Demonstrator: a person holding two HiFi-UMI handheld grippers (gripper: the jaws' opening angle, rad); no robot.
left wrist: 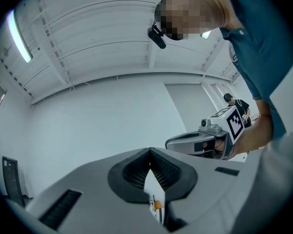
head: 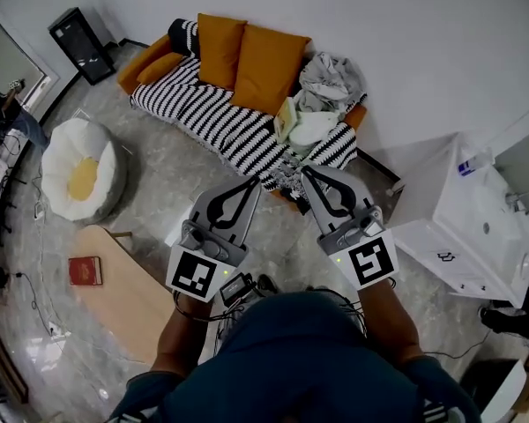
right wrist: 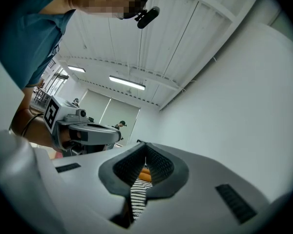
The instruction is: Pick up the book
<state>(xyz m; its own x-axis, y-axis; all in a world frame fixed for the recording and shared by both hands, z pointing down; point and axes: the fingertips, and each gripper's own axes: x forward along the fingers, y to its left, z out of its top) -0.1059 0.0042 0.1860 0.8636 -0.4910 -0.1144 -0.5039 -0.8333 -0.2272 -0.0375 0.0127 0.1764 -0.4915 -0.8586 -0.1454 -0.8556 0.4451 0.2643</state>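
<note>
A red book (head: pixel 85 270) lies flat on a light wooden table (head: pixel 128 300) at the lower left. What looks like an open, pale book (head: pixel 287 118) rests on the striped sofa (head: pixel 222 123) ahead. My left gripper (head: pixel 256 181) (left wrist: pixel 150 150) and right gripper (head: pixel 305 170) (right wrist: pixel 145 143) are held side by side at chest height, pointing toward the sofa's front edge. Both are shut with their tips together and nothing between them. Each gripper view shows mainly wall and ceiling, with the other gripper beside it. Neither gripper is near either book.
Orange cushions (head: pixel 266 67) and a heap of grey cloth (head: pixel 331 81) lie on the sofa. A white beanbag (head: pixel 81 179) sits left of it, and a black speaker (head: pixel 82 45) stands by the far wall. A white cabinet (head: pixel 463 223) is at the right.
</note>
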